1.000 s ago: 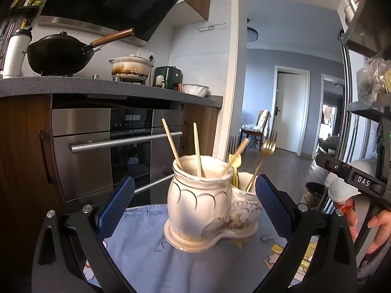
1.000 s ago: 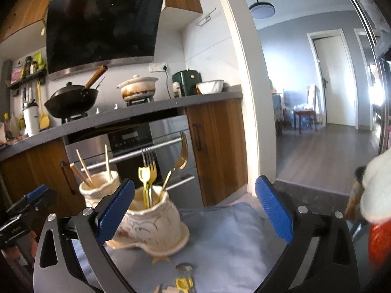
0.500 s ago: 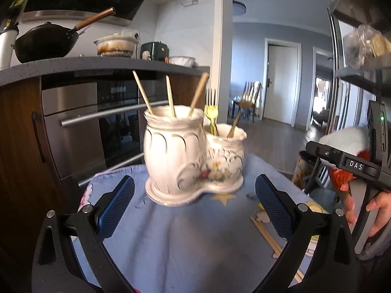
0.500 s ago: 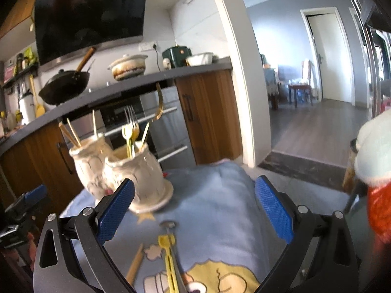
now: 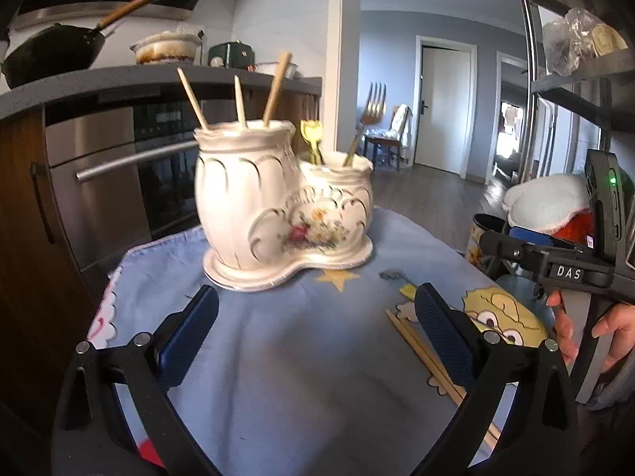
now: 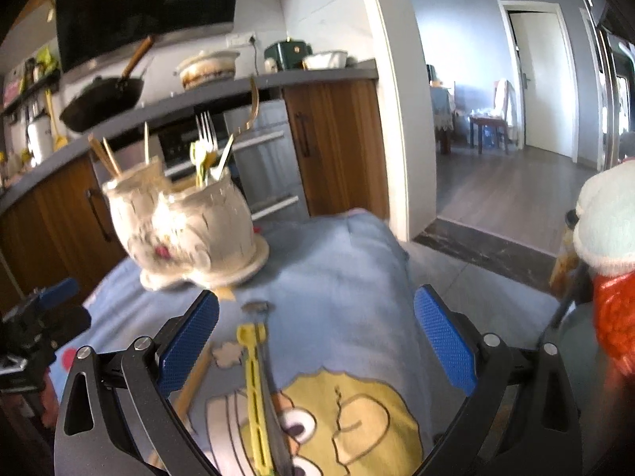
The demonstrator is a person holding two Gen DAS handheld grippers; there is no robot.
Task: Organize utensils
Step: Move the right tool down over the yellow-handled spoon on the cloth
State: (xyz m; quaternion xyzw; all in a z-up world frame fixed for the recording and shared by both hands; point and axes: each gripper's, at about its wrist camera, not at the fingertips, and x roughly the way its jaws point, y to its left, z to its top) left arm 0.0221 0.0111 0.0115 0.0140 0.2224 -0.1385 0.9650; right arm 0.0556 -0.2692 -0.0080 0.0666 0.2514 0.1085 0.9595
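A white ceramic double-pot holder (image 5: 285,206) stands on a blue cartoon cloth (image 5: 297,357); it also shows in the right wrist view (image 6: 186,230). Its tall pot holds wooden chopsticks (image 5: 238,99), its short pot a gold fork (image 5: 369,115) and a yellow utensil (image 5: 311,135). Loose chopsticks (image 5: 428,361) and a yellow-handled utensil (image 6: 254,388) lie on the cloth. My left gripper (image 5: 313,337) is open and empty, short of the holder. My right gripper (image 6: 315,345) is open and empty above the yellow-handled utensil.
A kitchen counter (image 5: 119,79) with a wok (image 5: 51,51) and pots runs behind, with an oven (image 5: 119,166) below. A metal shelf (image 5: 575,79) stands at the right. The cloth's far edge (image 6: 381,230) drops to the floor.
Both grippers have pulled back from the holder and tilted down. More of the cloth and the loose utensils now show. Both stay open.
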